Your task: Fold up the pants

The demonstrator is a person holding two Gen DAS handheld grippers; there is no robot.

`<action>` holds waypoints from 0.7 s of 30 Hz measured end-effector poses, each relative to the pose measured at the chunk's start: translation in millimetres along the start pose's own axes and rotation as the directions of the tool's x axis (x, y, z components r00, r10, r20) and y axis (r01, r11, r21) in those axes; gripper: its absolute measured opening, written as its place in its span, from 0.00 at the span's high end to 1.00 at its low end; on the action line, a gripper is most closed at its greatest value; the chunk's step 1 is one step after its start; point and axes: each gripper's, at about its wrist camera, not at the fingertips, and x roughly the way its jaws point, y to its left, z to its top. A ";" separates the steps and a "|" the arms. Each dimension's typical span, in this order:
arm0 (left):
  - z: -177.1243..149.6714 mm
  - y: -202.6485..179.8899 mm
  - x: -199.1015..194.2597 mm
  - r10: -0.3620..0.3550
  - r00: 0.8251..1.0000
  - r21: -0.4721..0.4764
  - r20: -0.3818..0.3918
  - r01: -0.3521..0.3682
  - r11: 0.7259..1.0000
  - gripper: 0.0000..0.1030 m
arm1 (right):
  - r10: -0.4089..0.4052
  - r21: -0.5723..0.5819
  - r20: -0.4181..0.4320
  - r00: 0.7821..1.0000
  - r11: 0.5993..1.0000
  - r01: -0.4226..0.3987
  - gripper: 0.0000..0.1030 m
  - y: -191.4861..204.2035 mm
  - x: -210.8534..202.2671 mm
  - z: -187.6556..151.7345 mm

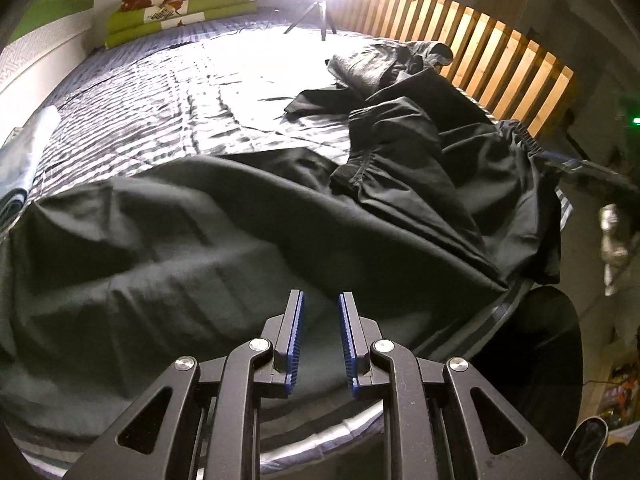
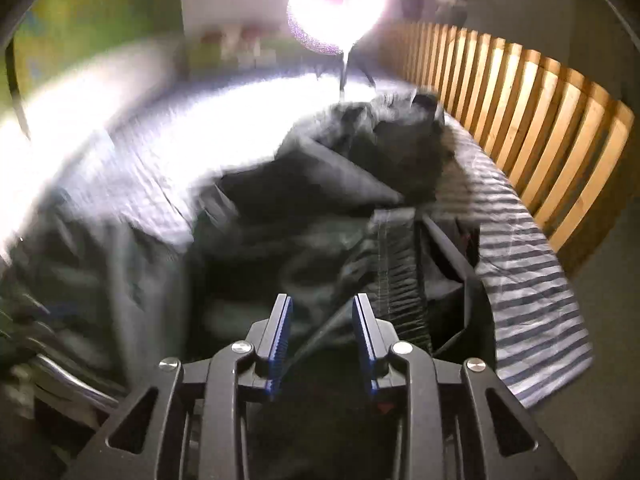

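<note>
The dark, crumpled cloth pants (image 1: 248, 216) sprawl across the lower and right frame on the grey-striped quilted bedspread (image 1: 160, 92), while the left gripper (image 1: 321, 300) and right gripper (image 2: 322, 304) hover above them, jaws parted, holding nothing.

Pants (image 1: 224, 216) on bed (image 1: 168, 92)

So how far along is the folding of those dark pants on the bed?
Early. The dark pants lie spread across the striped bedspread, so laying out looks done. Nothing is in hand: the left gripper and right gripper hang open above the cloth. No fold shows; all folding is left.
</note>
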 end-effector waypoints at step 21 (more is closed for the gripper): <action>-28.6 35.8 -20.8 -0.021 1.000 -0.111 0.020 0.023 0.994 0.81 | 0.130 -0.246 -0.201 0.971 0.953 -0.179 0.65 179.9 108.4 19.9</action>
